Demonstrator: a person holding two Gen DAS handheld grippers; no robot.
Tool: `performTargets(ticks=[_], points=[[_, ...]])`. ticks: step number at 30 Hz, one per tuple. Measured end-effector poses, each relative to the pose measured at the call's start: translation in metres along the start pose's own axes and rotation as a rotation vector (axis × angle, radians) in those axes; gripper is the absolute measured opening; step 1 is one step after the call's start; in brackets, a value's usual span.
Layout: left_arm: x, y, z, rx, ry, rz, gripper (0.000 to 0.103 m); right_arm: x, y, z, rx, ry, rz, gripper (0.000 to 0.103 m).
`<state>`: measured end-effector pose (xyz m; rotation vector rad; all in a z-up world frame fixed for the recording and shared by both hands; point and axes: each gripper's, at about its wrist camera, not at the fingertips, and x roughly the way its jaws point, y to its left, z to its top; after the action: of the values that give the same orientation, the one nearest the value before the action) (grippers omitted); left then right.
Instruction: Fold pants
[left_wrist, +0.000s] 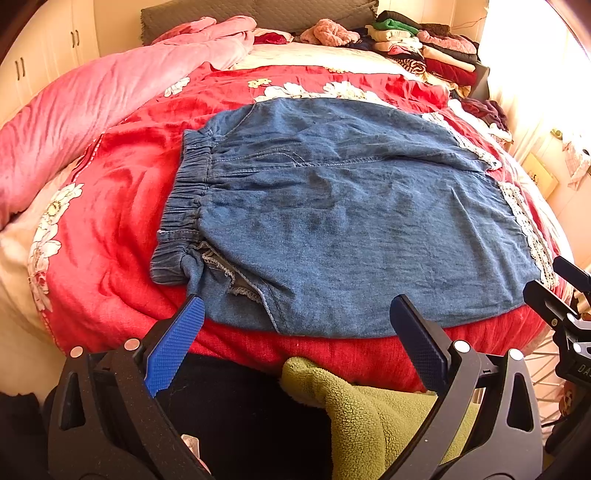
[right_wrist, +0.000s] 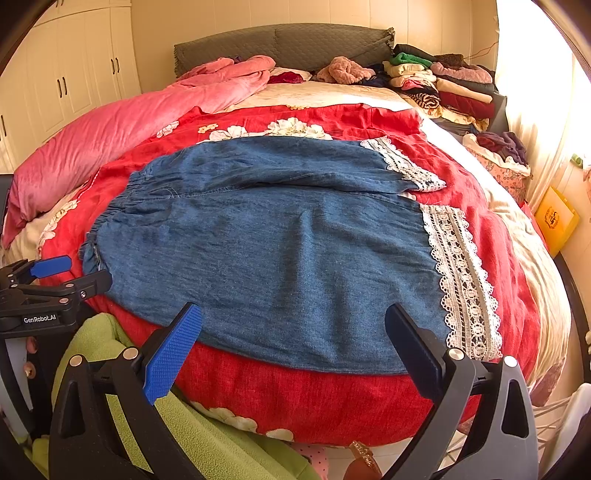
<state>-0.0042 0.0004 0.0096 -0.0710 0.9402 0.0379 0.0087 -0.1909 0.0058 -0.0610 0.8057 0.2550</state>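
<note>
Blue denim pants (left_wrist: 332, 221) (right_wrist: 277, 240) lie spread flat on a red flowered blanket (left_wrist: 110, 221) (right_wrist: 314, 391), elastic waistband (left_wrist: 184, 192) to the left and white lace cuffs (right_wrist: 461, 280) to the right. My left gripper (left_wrist: 299, 325) stands open just short of the near hem, close to the waist end, holding nothing. Over the near hem toward the cuff end, my right gripper (right_wrist: 295, 336) is open too and holds nothing. Each gripper shows at the edge of the other's view: the right gripper (left_wrist: 565, 291), the left gripper (right_wrist: 74, 273).
A pink quilt (left_wrist: 92, 110) is bunched along the bed's left side. Stacked folded clothes (right_wrist: 443, 81) sit at the far right by the grey headboard (right_wrist: 280, 44). A green fleece sleeve (left_wrist: 369, 406) hangs below the grippers. White cupboards (right_wrist: 74, 81) are at left, a yellow bag (right_wrist: 554, 218) at right.
</note>
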Motion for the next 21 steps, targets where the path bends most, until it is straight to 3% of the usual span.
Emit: performTargets(ticks=[13,21], points=[[0.001,0.005,0.005,-0.004,-0.008,-0.012,0.095,0.002,-0.007,0.003,0.019,-0.004,0.001,0.099],[0.008,0.019,0.029,-0.025,-0.027,-0.012,0.095,0.008,-0.025,0.028,0.005,-0.046,-0.031,0.099]])
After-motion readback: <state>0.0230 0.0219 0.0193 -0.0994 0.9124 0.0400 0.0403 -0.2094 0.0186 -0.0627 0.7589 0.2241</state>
